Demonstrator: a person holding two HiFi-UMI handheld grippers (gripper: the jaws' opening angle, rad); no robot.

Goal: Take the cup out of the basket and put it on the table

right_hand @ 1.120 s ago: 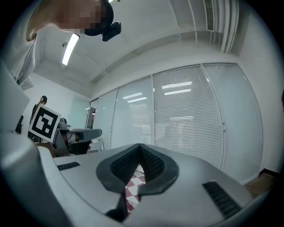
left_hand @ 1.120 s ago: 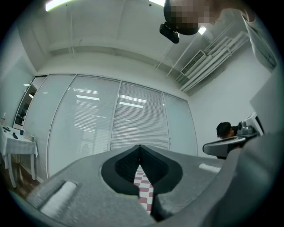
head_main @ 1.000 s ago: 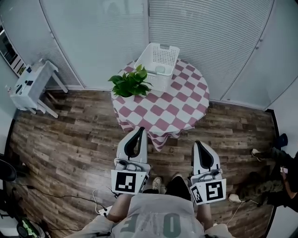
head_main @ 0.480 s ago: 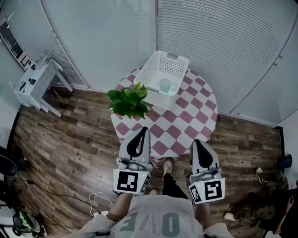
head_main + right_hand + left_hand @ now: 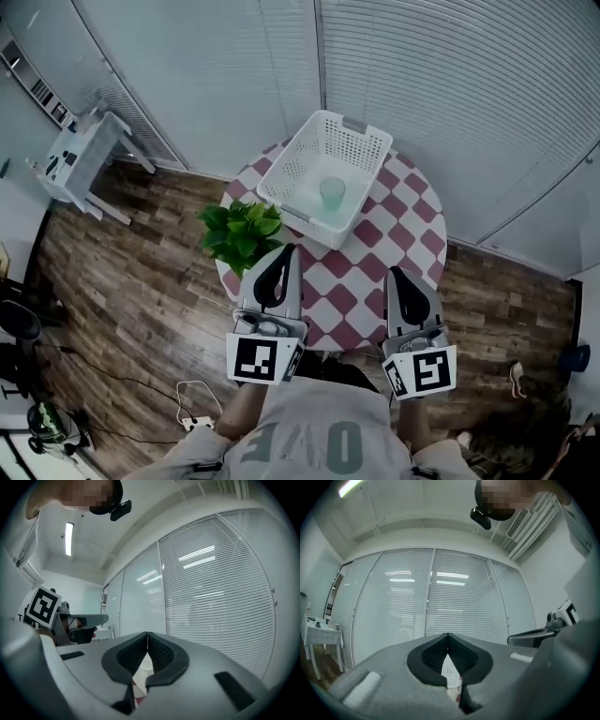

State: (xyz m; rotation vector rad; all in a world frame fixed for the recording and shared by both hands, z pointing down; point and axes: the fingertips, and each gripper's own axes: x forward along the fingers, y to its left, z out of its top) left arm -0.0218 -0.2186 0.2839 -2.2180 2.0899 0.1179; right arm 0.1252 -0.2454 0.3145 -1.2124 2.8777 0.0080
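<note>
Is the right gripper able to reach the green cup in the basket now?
Probably yes: the white perforated basket is open-topped, the pale green cup stands uncovered, and the leafy plant sits left of the right gripper. Its shut jaws must open first.

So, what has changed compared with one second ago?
The person stepped toward the table; the left gripper and the right gripper now appear over its near edge. Both stay shut and empty; the cup stays upright in the basket.
</note>
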